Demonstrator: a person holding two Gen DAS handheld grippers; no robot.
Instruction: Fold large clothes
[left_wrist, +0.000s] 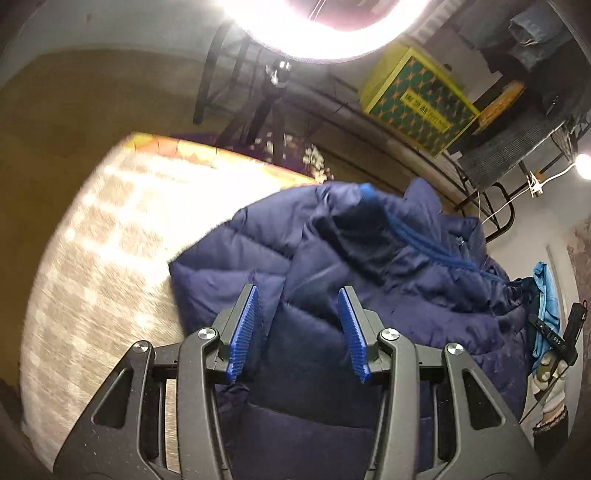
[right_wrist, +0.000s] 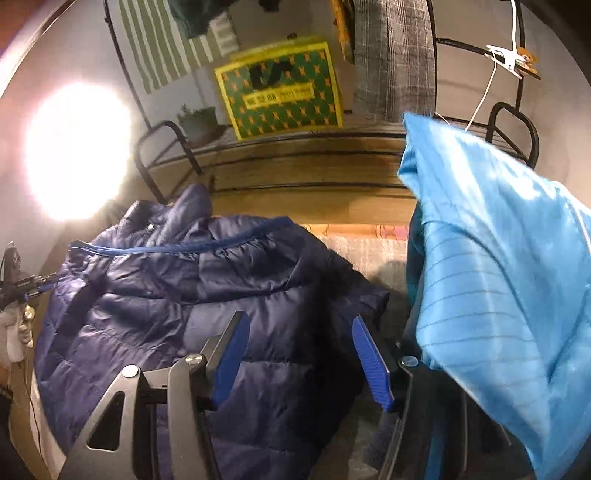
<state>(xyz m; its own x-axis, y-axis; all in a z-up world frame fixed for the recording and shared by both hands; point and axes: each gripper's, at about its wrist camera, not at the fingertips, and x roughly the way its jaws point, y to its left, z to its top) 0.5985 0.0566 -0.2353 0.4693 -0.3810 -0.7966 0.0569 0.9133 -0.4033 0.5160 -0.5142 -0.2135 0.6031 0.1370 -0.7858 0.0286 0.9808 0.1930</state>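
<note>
- Navy quilted jacket (left_wrist: 369, 266) lay crumpled on a pale woven cover with a checked pattern (left_wrist: 110, 258); a brighter blue trim line (right_wrist: 207, 242) ran along its upper fold.
- Left gripper (left_wrist: 301, 328) hung above the jacket's near end, its blue ribbed pads (left_wrist: 245, 328) spread apart with the padded fabric showing between them; neither pad pressed on the cloth.
- Right gripper (right_wrist: 306, 354) stood likewise parted over the jacket's other side, nothing clamped, with the dark fabric beneath the gap.
- Light blue garment with thin stripes (right_wrist: 498, 295) hung at the right of the right wrist view, draped partly over that gripper's outer finger; whether it touched the jacket could not be told.
- The cover's far edge carried an orange and yellow patterned border (left_wrist: 192, 151), beyond which lay a brown wooden floor (left_wrist: 74, 110).
- A gloved hand (left_wrist: 554, 380) showed at the right edge of the left wrist view, holding the other gripper.
- A black metal rack (right_wrist: 166, 147) stood behind the jacket, with a yellow and green patterned box (right_wrist: 284, 88) on it and a small potted plant (right_wrist: 199, 122) beside the box.
- A grey checked cloth (right_wrist: 395, 55) and a green striped one (right_wrist: 159, 44) hung above the rack; a white clip (right_wrist: 506, 61) held a white cord.
- A ring lamp (left_wrist: 325, 26) glared overhead, and a second bright light (right_wrist: 77, 151) washed out the wall at the left.
- A dark tripod (left_wrist: 266, 99) stood on the floor past the cover.
</note>
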